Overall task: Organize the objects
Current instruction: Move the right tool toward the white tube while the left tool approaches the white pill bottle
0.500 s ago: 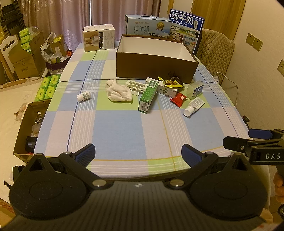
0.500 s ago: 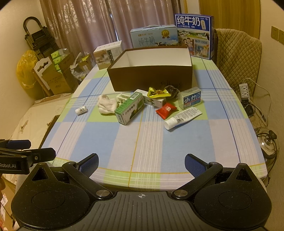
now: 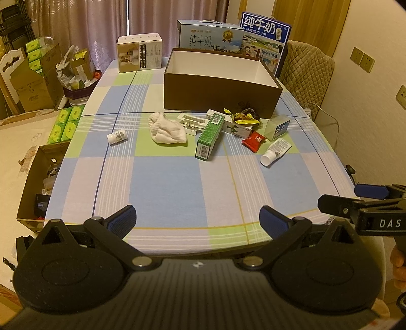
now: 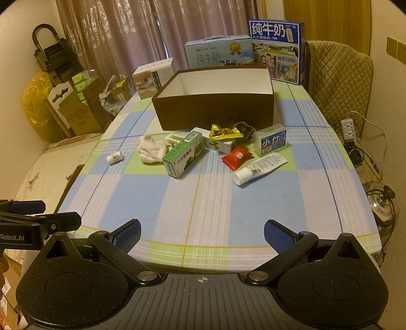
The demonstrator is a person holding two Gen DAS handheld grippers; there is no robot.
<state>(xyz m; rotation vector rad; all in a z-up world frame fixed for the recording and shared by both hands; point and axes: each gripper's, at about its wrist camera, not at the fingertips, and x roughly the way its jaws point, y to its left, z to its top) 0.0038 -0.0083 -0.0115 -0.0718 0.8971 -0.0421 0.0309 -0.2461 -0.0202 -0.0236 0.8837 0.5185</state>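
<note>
Not started: brown box (image 4: 215, 101) at 12 o'clock empty, clutter loose on bench (image 4: 203, 203), left claw (image 3: 198, 220) and right claw (image 4: 201, 232) both spread apart, holding nothing.

1. Table (image 3: 177, 182) under checked blue-green cloth, warm dim light.
2. Far: mauve curtains (image 3: 83, 22).
3. Right: cream wall (image 3: 375, 106) with switches, quilted chair (image 4: 337, 83).
4. Left: cardboard boxes (image 3: 33, 83), folded ladder (image 4: 53, 53).

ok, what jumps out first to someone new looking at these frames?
The open brown box, inside bare as far as visible, standing mid-table on the checked cloth. Just in front lies a loose clutter: green carton, white cloth, red packet, tube. Both grippers, left and right, hover open at the near edge, holding nothing.
</note>
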